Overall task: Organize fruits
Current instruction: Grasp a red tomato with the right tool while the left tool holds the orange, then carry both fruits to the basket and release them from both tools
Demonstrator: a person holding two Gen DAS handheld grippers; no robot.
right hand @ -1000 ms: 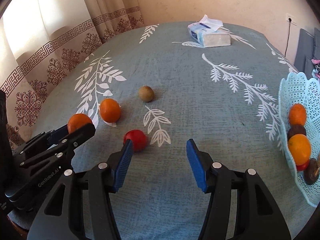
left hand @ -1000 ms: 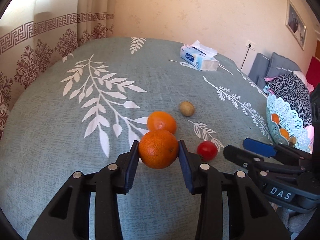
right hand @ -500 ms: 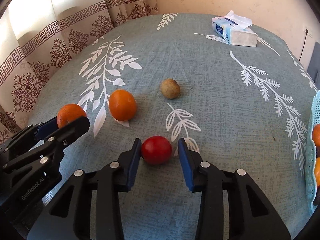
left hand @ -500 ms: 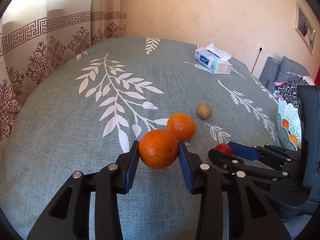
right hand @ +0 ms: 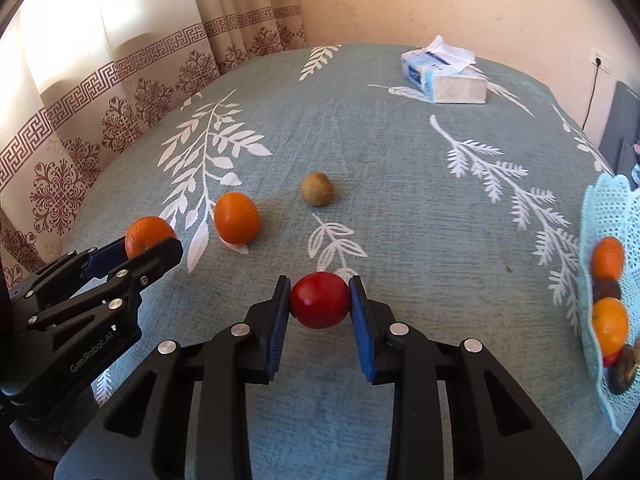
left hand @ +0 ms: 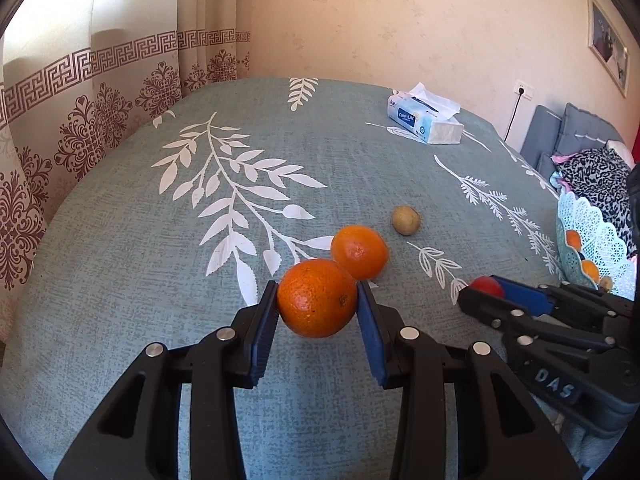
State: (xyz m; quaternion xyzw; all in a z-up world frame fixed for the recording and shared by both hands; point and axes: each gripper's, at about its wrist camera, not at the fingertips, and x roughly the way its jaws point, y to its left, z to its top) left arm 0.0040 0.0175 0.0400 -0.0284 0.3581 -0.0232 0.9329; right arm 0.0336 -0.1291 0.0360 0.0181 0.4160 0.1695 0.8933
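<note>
Over on the right edge of the teal tablecloth [right hand: 400, 160] sits the lacy blue basket [right hand: 600, 208], already holding a few fruits, and that's the direction everything has to go. The right gripper [right hand: 320, 302] is closing its jaws on the red fruit [right hand: 320, 300], pads touching both sides of it, low over the cloth. The left gripper [left hand: 317, 300] is clamped on an orange [left hand: 317, 298], narrow opening, fruit snug between the blue pads. So both are loaded. The basket lies off to the right of both grippers, and the right hand is clearly the nearer one, so I'd guess it drops first. A second orange [left hand: 359, 252] and a small brownish fruit [left hand: 405, 220] sit loose mid-table, just beyond the left gripper.
</note>
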